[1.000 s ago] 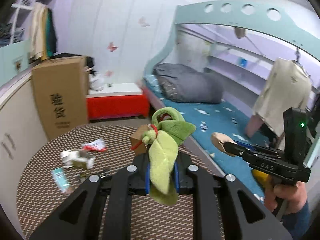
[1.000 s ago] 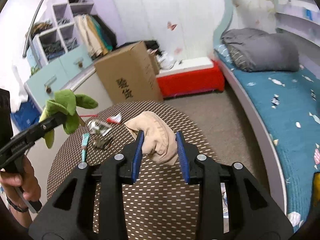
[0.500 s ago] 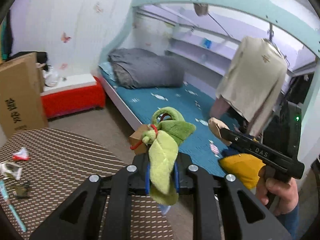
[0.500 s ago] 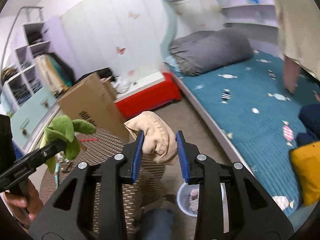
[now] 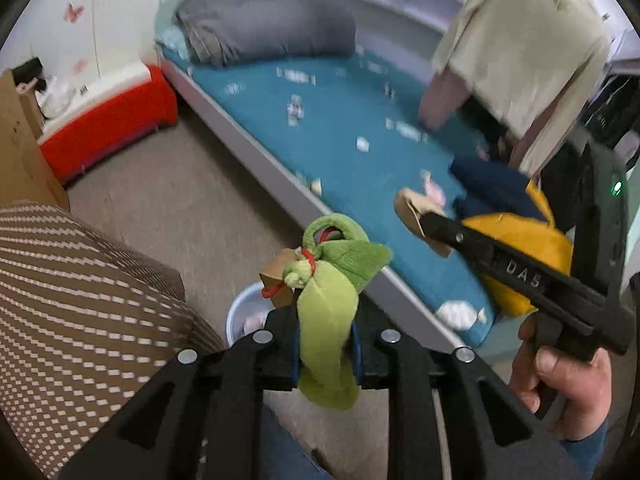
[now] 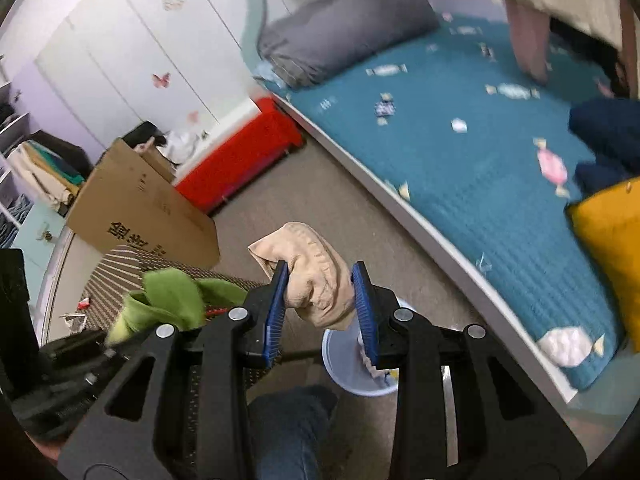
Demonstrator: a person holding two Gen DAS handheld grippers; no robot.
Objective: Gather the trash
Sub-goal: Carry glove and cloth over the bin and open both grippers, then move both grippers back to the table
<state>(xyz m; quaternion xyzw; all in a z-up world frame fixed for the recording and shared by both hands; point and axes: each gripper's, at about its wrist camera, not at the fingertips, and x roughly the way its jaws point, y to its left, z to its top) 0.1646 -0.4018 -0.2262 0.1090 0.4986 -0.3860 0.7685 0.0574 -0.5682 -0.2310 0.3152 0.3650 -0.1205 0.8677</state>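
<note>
My left gripper (image 5: 326, 320) holds a green cloth bundle (image 5: 336, 256) with a red string and a brown tag. Its jaws are opening, with the cloth still pinched between the blue pads. My right gripper (image 6: 320, 280) is shut on a crumpled beige cloth (image 6: 308, 248). A pale blue bin (image 6: 344, 364) stands on the floor right below both grippers, with some scraps inside. In the left wrist view the bin (image 5: 244, 312) peeks out behind the green bundle, and the right gripper (image 5: 416, 216) shows at the right, a hand on its handle.
A round brown-patterned table (image 5: 80, 300) lies to the left, with scraps of trash (image 6: 76, 316) on it. A teal bed (image 5: 340, 132) with a yellow cushion (image 5: 520, 248) runs along the right. A cardboard box (image 6: 136, 216) and red bench (image 5: 108, 120) stand behind. A person's knee (image 6: 292, 420) is below.
Both grippers have swung right off the table and tilted down toward the floor. The blue bin has come into view beneath them. Both cloths stay in the jaws.
</note>
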